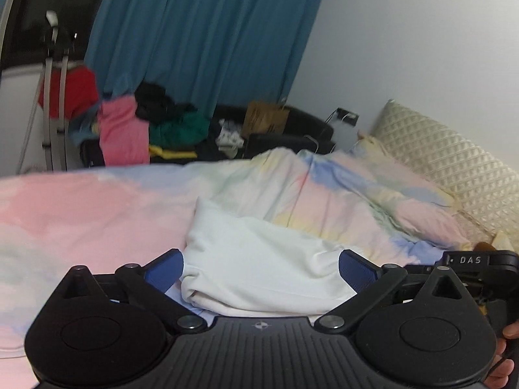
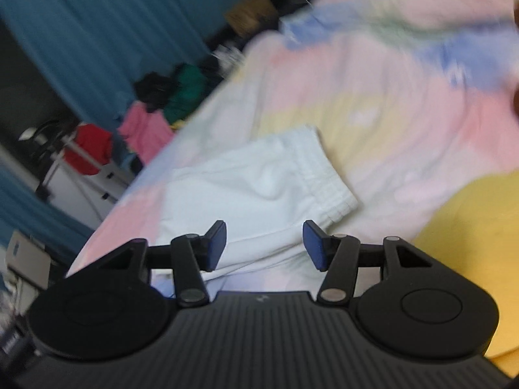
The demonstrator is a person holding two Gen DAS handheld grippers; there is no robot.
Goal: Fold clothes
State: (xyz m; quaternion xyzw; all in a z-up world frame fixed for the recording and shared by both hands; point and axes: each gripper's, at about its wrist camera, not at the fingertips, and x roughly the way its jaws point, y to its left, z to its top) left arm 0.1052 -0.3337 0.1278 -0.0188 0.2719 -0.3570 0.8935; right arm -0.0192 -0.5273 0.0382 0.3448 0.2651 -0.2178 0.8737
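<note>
Folded white shorts (image 2: 259,175) flat on bed (image 1: 81,207), waistband far right; left gripper (image 1: 261,269) and right gripper (image 2: 264,246) both gape, empty.

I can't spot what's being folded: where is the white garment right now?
The white garment lies on the pastel bedspread, just ahead of both open tools in both wrist views, held by neither.
</note>
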